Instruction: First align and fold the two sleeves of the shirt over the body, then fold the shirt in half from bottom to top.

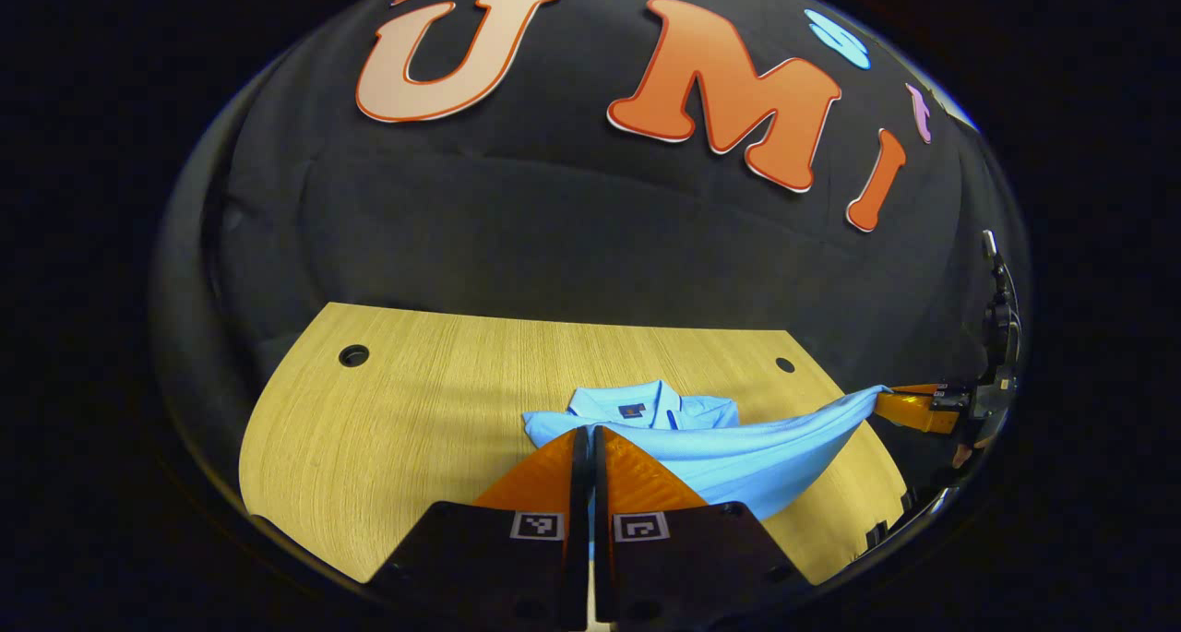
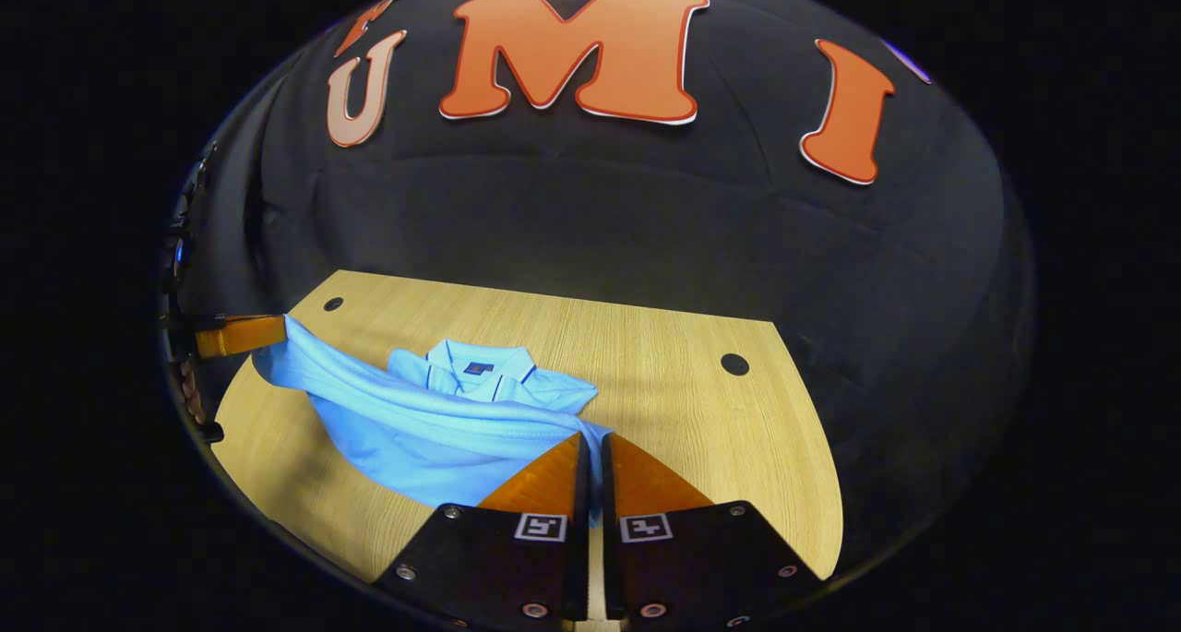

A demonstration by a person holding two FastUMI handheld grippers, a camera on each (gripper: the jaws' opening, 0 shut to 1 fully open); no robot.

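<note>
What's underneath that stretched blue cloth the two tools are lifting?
Under the lifted hem of the blue shirt lies the wooden table, and behind it the shirt's collar. The folded sleeves and body beneath are covered. Each hand-held gripper, left and right, pinches the hem.

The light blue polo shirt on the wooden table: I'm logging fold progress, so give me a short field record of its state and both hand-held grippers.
garment: light blue polo shirt, collar toward the booth wall
surface: light wooden table with round cable holes
left hand-held gripper: shut on the shirt's hem
right hand-held gripper: shut on the shirt's hem
hem: lifted off the table, stretched between both grippers
sleeves: appear folded in
stage: bottom-to-top fold underway, hem not yet laid at collar
</note>
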